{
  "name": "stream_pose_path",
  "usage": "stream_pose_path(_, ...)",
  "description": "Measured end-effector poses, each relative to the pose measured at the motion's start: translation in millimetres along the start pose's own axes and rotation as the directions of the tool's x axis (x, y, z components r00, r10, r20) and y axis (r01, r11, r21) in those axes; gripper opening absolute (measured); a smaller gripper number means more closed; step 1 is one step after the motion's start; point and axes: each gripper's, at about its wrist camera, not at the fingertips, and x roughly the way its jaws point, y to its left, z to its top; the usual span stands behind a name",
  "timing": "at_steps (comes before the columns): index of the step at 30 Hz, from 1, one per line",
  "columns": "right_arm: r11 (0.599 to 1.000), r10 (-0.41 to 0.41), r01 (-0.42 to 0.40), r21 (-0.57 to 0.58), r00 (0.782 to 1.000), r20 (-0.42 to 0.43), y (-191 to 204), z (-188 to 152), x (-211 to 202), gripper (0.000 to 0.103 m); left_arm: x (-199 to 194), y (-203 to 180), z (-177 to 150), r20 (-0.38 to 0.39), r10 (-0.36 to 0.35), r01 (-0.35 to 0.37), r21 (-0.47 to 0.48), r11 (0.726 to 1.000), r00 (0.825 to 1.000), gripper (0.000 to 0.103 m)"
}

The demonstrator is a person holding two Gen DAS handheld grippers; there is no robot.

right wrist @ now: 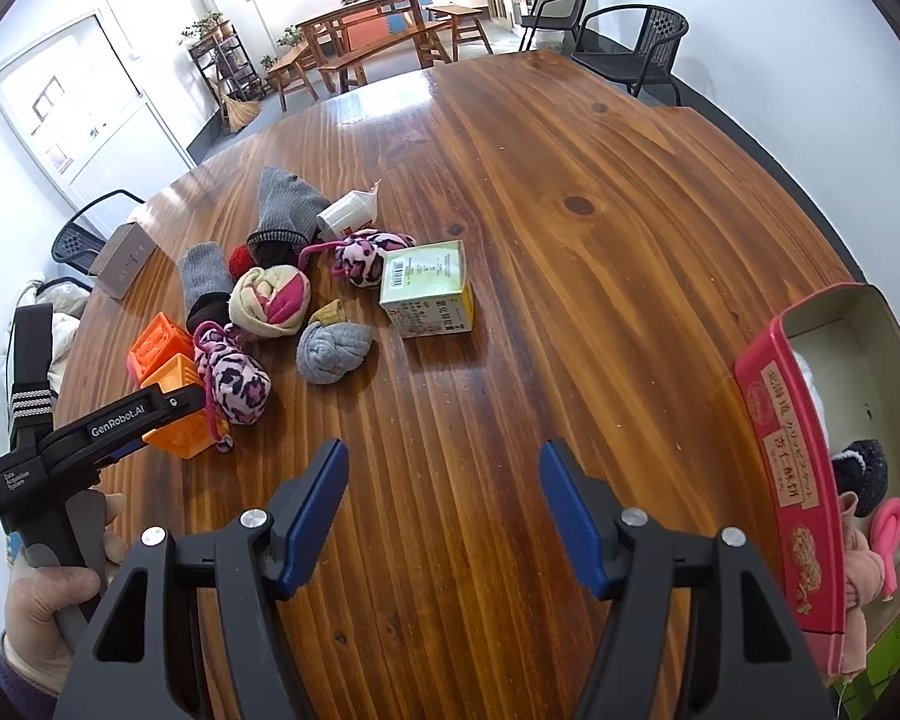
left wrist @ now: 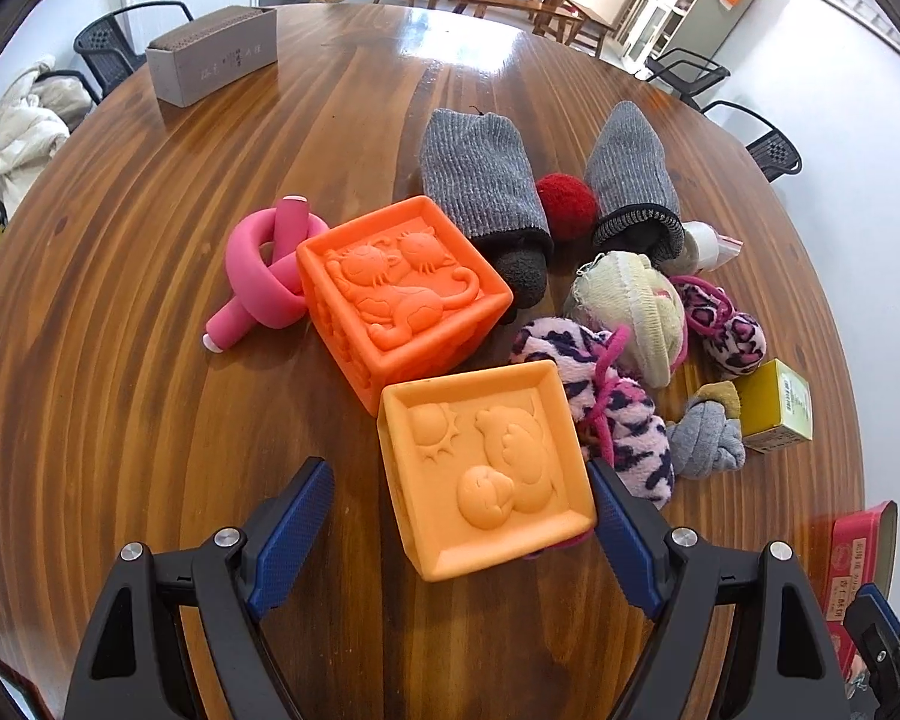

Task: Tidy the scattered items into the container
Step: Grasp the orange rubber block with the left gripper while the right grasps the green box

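Clearly, we hold both tongs tilted steeply down over the glossy brown wooden bench. Our left tongs stand wide apart around the pale orange rubber cube with a raised sun and bear on top; the blue pad on one side sits just beside the cube's edge, the other pad stays clear of it, and we cannot tell whether either truly touches. Seen from the right wrist, a hand grips the black handle of that tool low at the left. Our right tongs also stand apart, with only bare wood between the blue pads.

The scattered things lie in one cluster. A brighter orange rubber cube embossed with cats touches the pale one, and a knotted pink foam tube lies against its far side. Beyond are two grey ribbed socks, a red felt ball between them, a rolled cream sock bundle, pink leopard-print fleece socks, a knotted grey sock and a small yellow-green carton.

The container, a red rectangular tin with printed labels, stands well apart at the bench's right edge, already holding some soft items.
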Motion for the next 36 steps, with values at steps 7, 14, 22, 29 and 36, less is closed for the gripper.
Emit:
stream_pose_path(7, 0.999, -0.013, 0.013, -0.029, 1.000, -0.003, 18.1, 12.3, 18.5, 0.070, -3.6, 3.1, -2.2, 0.015, -0.057, 0.056, 0.034, 0.998, 0.998, 0.067)
stream_pose_path(14, 0.999, -0.038, 0.038, -0.023, 0.999, 0.005, 20.8, 38.7, 45.4, 0.070, -17.4, 12.6, -10.8, 0.020, -0.069, 0.067, 0.086, 0.994, 0.997, 0.059)
stream_pose_path(22, 0.997, -0.073, 0.073, 0.003, 0.997, -0.033, 18.0, 72.2, 94.2, 0.070, -14.6, 16.1, -5.0, 0.000, -0.096, 0.096, 0.100, 0.990, 0.995, 0.059)
stream_pose_path(29, 0.996, -0.086, 0.086, -0.007, 0.993, -0.078, 19.6, 86.9, 123.3, 0.070, -10.4, 14.3, -1.8, -0.011, -0.103, 0.104, 0.085, 0.991, 0.995, 0.061)
stream_pose_path(36, 0.995, -0.096, 0.093, -0.033, 0.990, -0.099, 20.6, 82.0, 133.3, 0.056, -6.4, 8.3, 1.0, 0.003, -0.071, 0.070, 0.089, 0.994, 0.997, 0.062)
